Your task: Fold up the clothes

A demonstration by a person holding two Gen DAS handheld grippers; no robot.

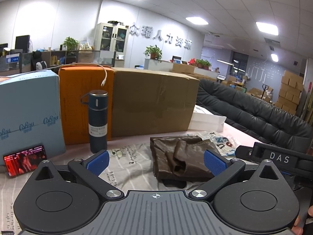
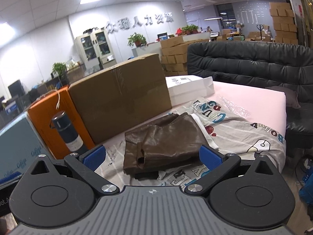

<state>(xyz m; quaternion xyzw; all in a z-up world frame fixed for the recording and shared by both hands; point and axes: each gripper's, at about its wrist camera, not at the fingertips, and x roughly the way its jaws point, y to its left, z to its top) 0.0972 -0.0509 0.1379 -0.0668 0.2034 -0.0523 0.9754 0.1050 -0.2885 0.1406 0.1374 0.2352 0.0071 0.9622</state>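
Both claws gape wide, holding nothing. The folded brown leather-look garment (image 1: pixel 182 156) lies on the printed sheet (image 2: pixel 244 137) straight ahead of the left claw (image 1: pixel 156 162) and right claw (image 2: pixel 152 156), between their fingers; neither looks clearly nearer.

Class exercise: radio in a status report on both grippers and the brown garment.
Left gripper open, empty. Right gripper open, empty. Brown garment folded on printed sheet, ungripped. Flask and boxes behind, clear.
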